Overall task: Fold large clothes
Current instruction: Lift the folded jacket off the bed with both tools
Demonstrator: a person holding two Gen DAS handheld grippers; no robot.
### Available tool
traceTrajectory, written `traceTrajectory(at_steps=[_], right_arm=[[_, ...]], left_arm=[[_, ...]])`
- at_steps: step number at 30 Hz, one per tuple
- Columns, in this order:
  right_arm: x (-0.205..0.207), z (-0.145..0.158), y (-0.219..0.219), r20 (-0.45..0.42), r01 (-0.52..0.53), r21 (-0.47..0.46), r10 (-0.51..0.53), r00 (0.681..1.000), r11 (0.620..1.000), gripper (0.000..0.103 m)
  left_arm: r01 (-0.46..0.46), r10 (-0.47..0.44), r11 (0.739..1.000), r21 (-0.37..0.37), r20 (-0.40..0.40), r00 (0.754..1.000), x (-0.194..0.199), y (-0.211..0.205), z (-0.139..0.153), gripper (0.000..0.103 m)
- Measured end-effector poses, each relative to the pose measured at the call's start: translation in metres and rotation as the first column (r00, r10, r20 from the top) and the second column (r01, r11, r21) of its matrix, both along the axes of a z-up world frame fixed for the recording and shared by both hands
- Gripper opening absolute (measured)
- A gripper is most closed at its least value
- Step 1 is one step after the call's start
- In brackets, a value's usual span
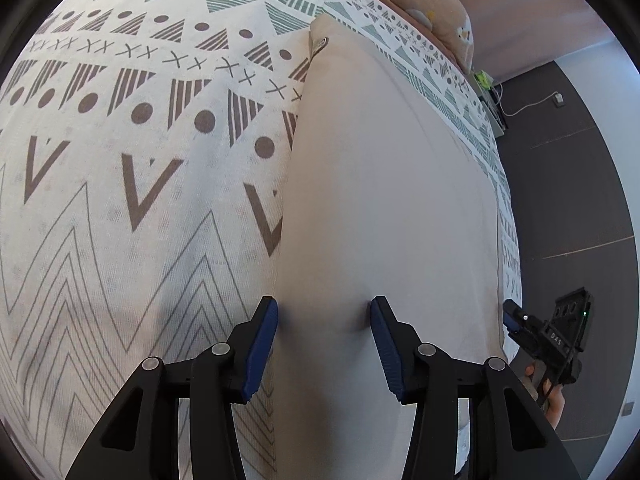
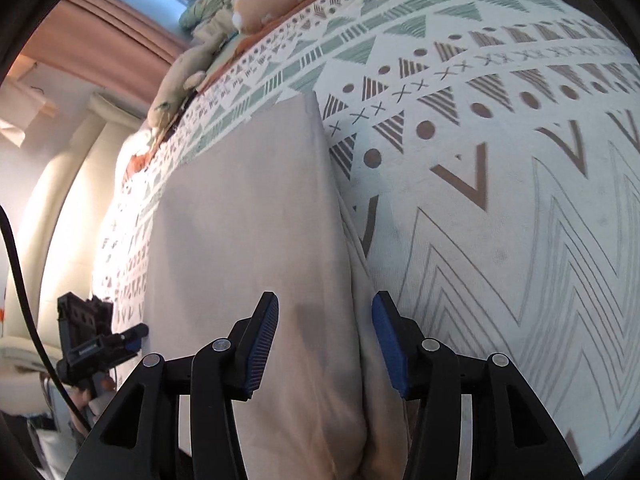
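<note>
A large beige garment (image 1: 384,184) lies folded into a long smooth strip on the patterned bedspread (image 1: 140,140), near the bed's edge. My left gripper (image 1: 324,312) is open just over the strip's near end, by its left edge, with nothing pinched between the blue pads. In the right wrist view the same garment (image 2: 248,208) runs away from me. My right gripper (image 2: 325,312) stands open over its right-hand folded edge, and no cloth is gripped. Each gripper shows in the other's view, held by a hand off the side of the bed: the right gripper (image 1: 510,316) and the left gripper (image 2: 134,338).
Peach pillows (image 1: 432,4) and soft toys (image 2: 180,76) lie at the head of the bed. Dark grey floor (image 1: 568,200) with a white cable and plug runs along the bed's edge. A pink curtain (image 2: 100,36) and cream upholstery (image 2: 64,216) show beyond the bed.
</note>
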State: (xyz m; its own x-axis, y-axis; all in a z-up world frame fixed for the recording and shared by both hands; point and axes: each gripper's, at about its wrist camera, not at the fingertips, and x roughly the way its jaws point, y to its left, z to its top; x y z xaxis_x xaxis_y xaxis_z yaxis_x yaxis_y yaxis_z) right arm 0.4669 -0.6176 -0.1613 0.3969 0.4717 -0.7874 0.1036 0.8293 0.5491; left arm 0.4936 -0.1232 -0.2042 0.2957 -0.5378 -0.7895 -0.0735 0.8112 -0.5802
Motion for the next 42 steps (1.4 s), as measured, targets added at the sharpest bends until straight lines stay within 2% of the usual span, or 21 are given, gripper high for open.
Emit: traceTrajectory(at_steps=[2, 4, 6, 8, 14, 19, 22, 24, 25, 27, 29, 32, 36, 42], right_arm=[[0.015, -0.010, 0.002, -0.042, -0.027, 0.005, 0.027, 0.999, 1.000, 0.051], [0.029, -0.022, 0.002, -0.076, -0.051, 0.048, 0.055, 0.996, 0.998, 0.060], [0.040, -0.026, 0.002, -0.065, -0.070, 0.081, 0.075, 0.995, 0.994, 0.063], [0.047, -0.030, 0.003, -0.065, -0.091, 0.106, 0.098, 0.993, 0.990, 0.064], [0.081, -0.051, 0.006, -0.066, -0.110, 0.292, 0.134, 0.989, 0.950, 0.064], [0.103, -0.060, 0.013, -0.060, -0.127, 0.356, 0.159, 0.986, 0.926, 0.063], [0.112, -0.058, 0.021, -0.056, -0.139, 0.350, 0.169, 0.984, 0.926, 0.063], [0.112, -0.056, 0.023, -0.057, -0.137, 0.340, 0.166, 0.985, 0.930, 0.054], [0.113, -0.056, 0.025, -0.058, -0.136, 0.334, 0.165, 0.985, 0.933, 0.050], [0.111, -0.054, 0.025, -0.063, -0.126, 0.325, 0.154, 0.986, 0.937, 0.035], [0.103, -0.047, 0.023, -0.045, -0.121, 0.309, 0.141, 0.989, 0.943, 0.028], [0.095, -0.029, 0.027, 0.003, -0.125, 0.272, 0.129, 0.992, 0.954, 0.019], [0.083, 0.003, 0.038, 0.060, -0.129, 0.214, 0.119, 0.991, 0.968, 0.016], [0.048, 0.052, 0.042, 0.155, -0.113, 0.182, 0.085, 0.984, 0.977, 0.015]], left_arm=[[-0.006, 0.006, 1.000, 0.000, 0.003, 1.000, 0.009, 0.000, 0.000, 0.050], [-0.011, 0.011, 1.000, 0.004, 0.009, 1.000, 0.017, 0.000, 0.000, 0.050], [-0.015, 0.015, 1.000, 0.010, 0.015, 1.000, 0.025, -0.001, 0.000, 0.050], [-0.021, 0.020, 1.000, 0.017, 0.017, 1.000, 0.035, -0.001, -0.001, 0.050], [-0.047, 0.046, 0.998, 0.040, 0.035, 0.998, 0.062, -0.004, -0.002, 0.050], [-0.066, 0.064, 0.996, 0.055, 0.044, 0.997, 0.088, -0.006, -0.002, 0.050], [-0.081, 0.077, 0.995, 0.065, 0.058, 0.995, 0.102, -0.006, -0.001, 0.050], [-0.088, 0.084, 0.993, 0.079, 0.060, 0.995, 0.108, -0.008, -0.002, 0.049], [-0.095, 0.090, 0.992, 0.082, 0.059, 0.994, 0.108, -0.008, -0.002, 0.045], [-0.089, 0.083, 0.991, 0.100, 0.064, 0.995, 0.108, -0.012, 0.002, 0.038], [-0.078, 0.066, 0.987, 0.144, 0.092, 0.994, 0.105, -0.017, 0.008, 0.029], [-0.085, 0.067, 0.985, 0.151, 0.119, 0.991, 0.100, -0.018, 0.016, 0.023], [-0.095, 0.073, 0.986, 0.135, 0.162, 0.984, 0.090, -0.017, 0.033, 0.018], [-0.083, 0.047, 0.988, 0.131, 0.257, 0.965, 0.066, -0.017, 0.076, 0.015]])
